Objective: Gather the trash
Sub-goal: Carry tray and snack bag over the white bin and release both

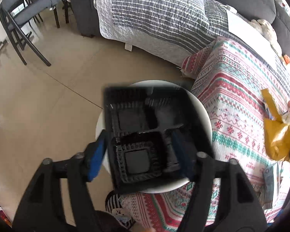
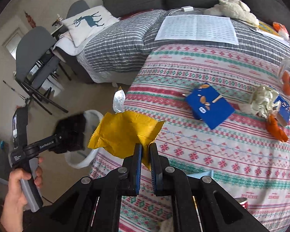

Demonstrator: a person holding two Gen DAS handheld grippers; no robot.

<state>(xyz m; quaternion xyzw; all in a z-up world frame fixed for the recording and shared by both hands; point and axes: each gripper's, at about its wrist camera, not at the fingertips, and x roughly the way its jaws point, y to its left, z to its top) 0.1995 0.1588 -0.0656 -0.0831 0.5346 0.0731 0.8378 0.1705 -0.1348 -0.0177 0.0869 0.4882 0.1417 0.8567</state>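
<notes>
My left gripper [image 1: 139, 150] has its fingers spread wide, one on each side of a black plastic food tray [image 1: 145, 131], above a round white bin [image 1: 203, 112] on the floor beside the bed. The tray is blurred and I cannot tell whether the pads touch it. In the right wrist view the tray [image 2: 69, 133] sits over the bin [image 2: 81, 160]. My right gripper [image 2: 145, 148] is shut on a yellow wrapper [image 2: 123, 133], held above the bed's edge near the bin; it also shows in the left wrist view [image 1: 276, 135].
On the patterned bedspread [image 2: 212, 154] lie a blue carton [image 2: 208, 106], a crumpled pale wrapper [image 2: 263, 100], orange peel [image 2: 276, 129], a bag of oranges [image 2: 288, 79] and a printed sheet [image 2: 197, 29]. A silver foil piece [image 2: 118, 100] hangs at the bed edge. Dark chairs [image 1: 27, 19] stand on the tiled floor.
</notes>
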